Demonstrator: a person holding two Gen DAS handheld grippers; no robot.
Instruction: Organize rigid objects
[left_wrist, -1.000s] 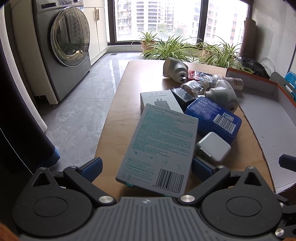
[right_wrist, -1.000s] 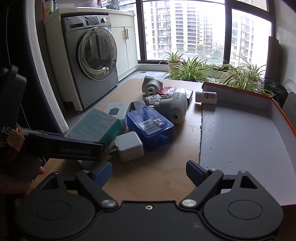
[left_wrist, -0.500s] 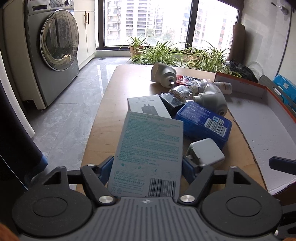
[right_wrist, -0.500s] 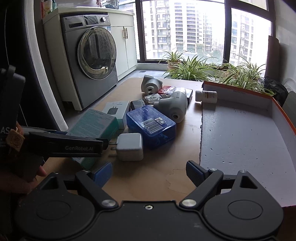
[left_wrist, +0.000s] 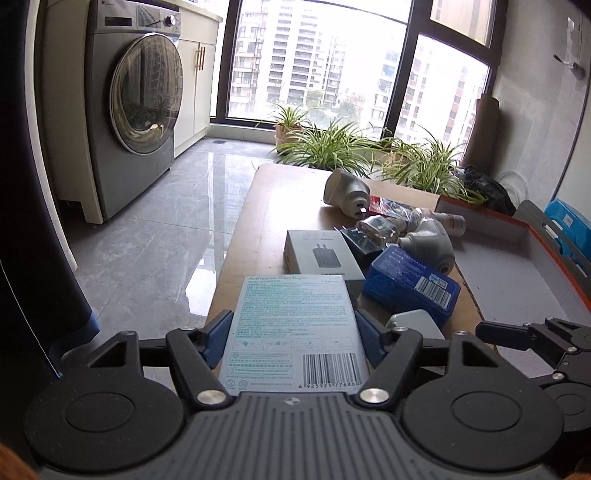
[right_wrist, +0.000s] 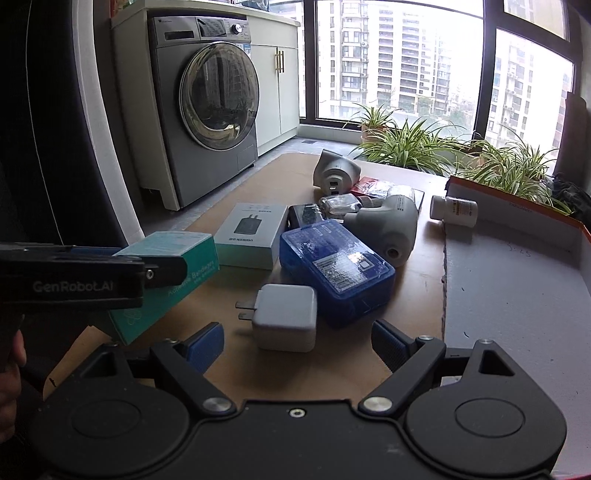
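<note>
My left gripper (left_wrist: 293, 341) is shut on a teal box of adhesive bandages (left_wrist: 295, 328), its two pads against the box's long sides. The box also shows at the left of the right wrist view (right_wrist: 170, 273), lifted off the table. My right gripper (right_wrist: 297, 345) is open and empty, low over the wooden table (right_wrist: 258, 184). Just ahead of it lies a white plug charger (right_wrist: 284, 321). Beyond that are a blue plastic case (right_wrist: 332, 269), a grey charger box (right_wrist: 251, 234) and a grey handheld device (right_wrist: 391, 225).
A shallow white tray with an orange rim (right_wrist: 517, 288) lies to the right. A white pill bottle (right_wrist: 454, 210) lies at its far corner. A grey cone-shaped device (right_wrist: 334, 173) and small packets sit further back. A washing machine (right_wrist: 210, 110) and potted plants (right_wrist: 413, 144) stand beyond the table.
My left gripper has closed from wide open onto the sides of the bandage box and raised it. The white charger has shifted a little. My right gripper has stayed open and in place.
</note>
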